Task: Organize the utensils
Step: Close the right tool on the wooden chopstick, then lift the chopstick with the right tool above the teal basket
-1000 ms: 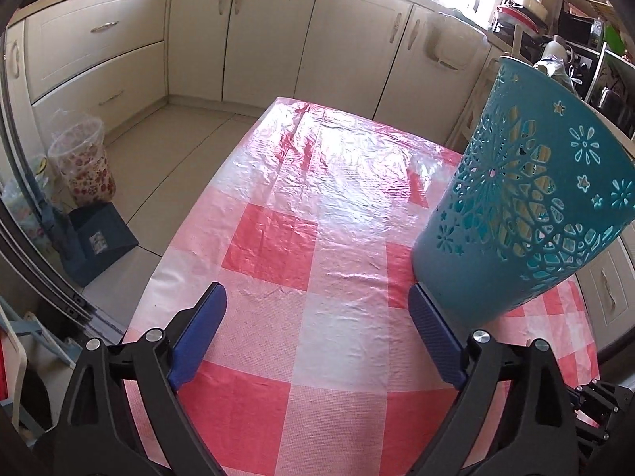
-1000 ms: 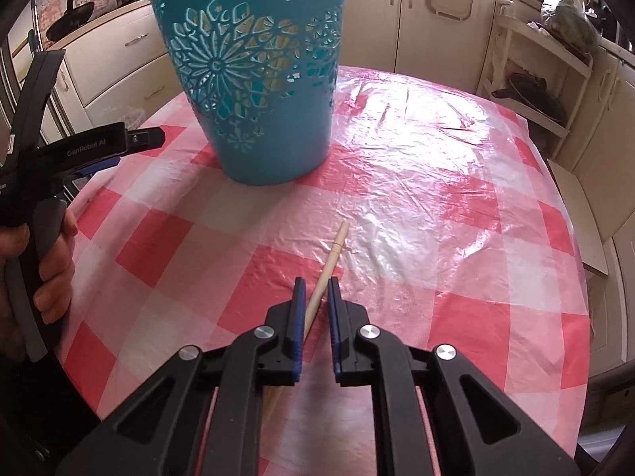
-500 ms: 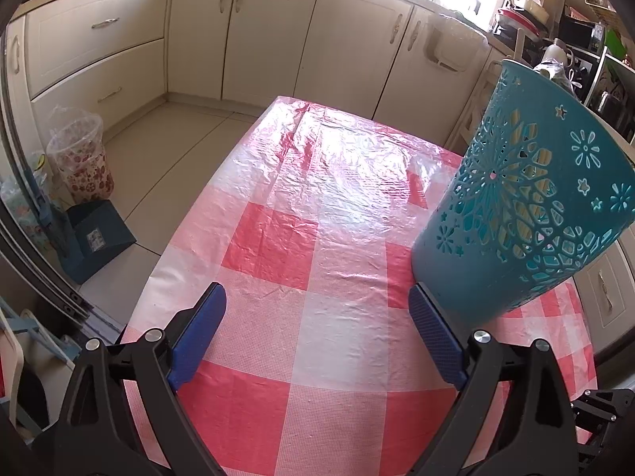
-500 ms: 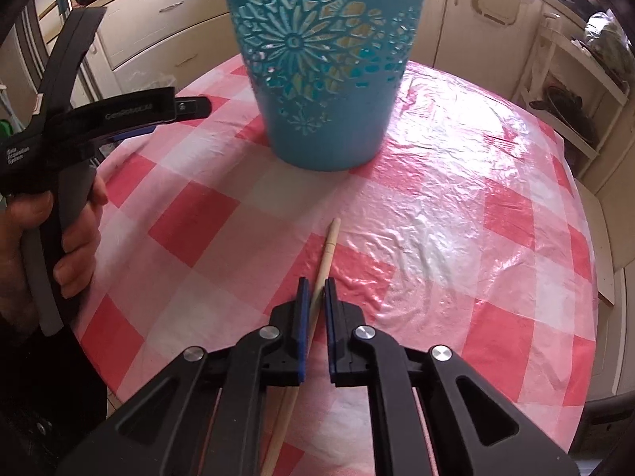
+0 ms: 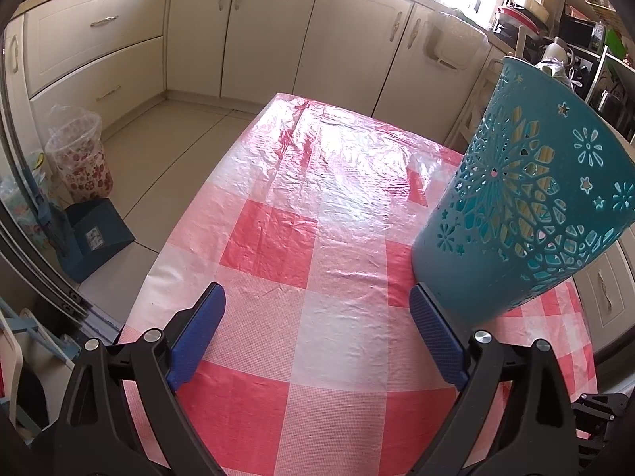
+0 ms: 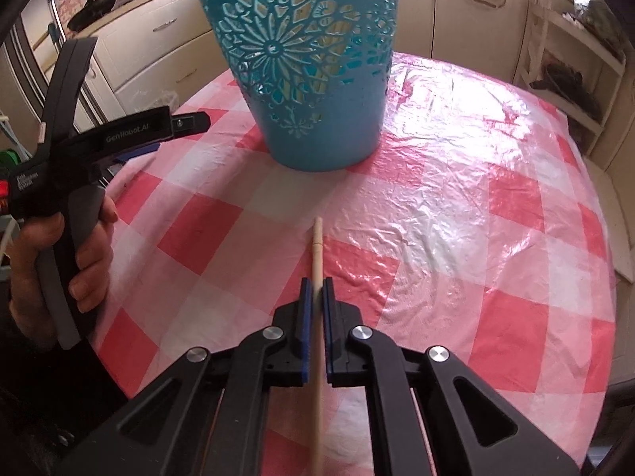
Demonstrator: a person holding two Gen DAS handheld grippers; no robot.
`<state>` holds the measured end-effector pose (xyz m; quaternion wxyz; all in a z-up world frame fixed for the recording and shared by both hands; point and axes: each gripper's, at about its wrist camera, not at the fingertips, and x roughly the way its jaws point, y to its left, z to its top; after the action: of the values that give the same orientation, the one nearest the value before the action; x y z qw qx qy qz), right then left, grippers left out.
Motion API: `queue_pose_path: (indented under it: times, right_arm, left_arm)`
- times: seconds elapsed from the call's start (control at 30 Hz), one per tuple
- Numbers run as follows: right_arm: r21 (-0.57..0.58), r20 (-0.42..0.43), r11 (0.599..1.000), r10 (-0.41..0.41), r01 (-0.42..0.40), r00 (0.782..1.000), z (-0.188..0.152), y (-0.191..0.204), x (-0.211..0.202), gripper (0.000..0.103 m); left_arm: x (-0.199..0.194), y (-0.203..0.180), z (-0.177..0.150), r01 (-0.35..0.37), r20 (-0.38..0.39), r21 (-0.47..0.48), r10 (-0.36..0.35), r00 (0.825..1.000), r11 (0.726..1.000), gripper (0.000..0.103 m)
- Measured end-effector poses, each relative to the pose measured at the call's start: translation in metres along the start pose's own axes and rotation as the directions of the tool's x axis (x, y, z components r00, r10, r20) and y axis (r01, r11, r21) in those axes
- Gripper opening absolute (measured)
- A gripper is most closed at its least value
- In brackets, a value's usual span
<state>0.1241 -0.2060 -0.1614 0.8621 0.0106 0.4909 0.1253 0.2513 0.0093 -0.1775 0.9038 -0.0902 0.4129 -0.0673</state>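
A teal perforated basket (image 6: 313,79) stands on the red-and-white checked tablecloth (image 6: 456,206), with pale wooden utensils showing through its holes. My right gripper (image 6: 316,285) is shut on a thin wooden stick (image 6: 317,246), which points toward the basket and ends a short way before it. My left gripper (image 5: 317,305) is open and empty, its right finger (image 5: 434,333) just beside the basket's base (image 5: 528,206). The left gripper also shows in the right wrist view (image 6: 119,135), held by a hand at the table's left edge.
Cream kitchen cabinets (image 5: 278,31) line the far walls. A floral bin (image 5: 79,158) and a dark blue box (image 5: 95,234) stand on the floor left of the table. An open shelf rack (image 6: 571,67) stands at the right.
My right gripper has lifted the stick and carried it closer to the basket, turning it straighter toward it. The left gripper has barely moved.
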Motion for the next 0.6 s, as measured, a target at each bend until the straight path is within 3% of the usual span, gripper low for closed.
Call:
queue_pose_path:
  times: [0.2, 0.43, 0.6]
  right_arm:
    - [0.121, 0.053, 0.979, 0.157, -0.163, 0.986, -0.004, -0.015, -0.024, 0.006]
    - [0.17, 0.204, 0.928, 0.297, -0.332, 0.933, 0.008, -0.02, -0.077, 0.006]
    - [0.133, 0.298, 0.914, 0.331, -0.383, 0.895, 0.027, -0.013, -0.112, 0.006]
  left_arm:
    - [0.002, 0.0, 0.0, -0.005, -0.006, 0.002, 0.005, 1.0, 1.0, 0.09]
    - [0.004, -0.001, 0.0, -0.008, -0.009, 0.002, 0.008, 1.0, 1.0, 0.09]
    - [0.004, -0.001, -0.001, -0.008, -0.011, -0.002, 0.008, 1.0, 1.0, 0.09]
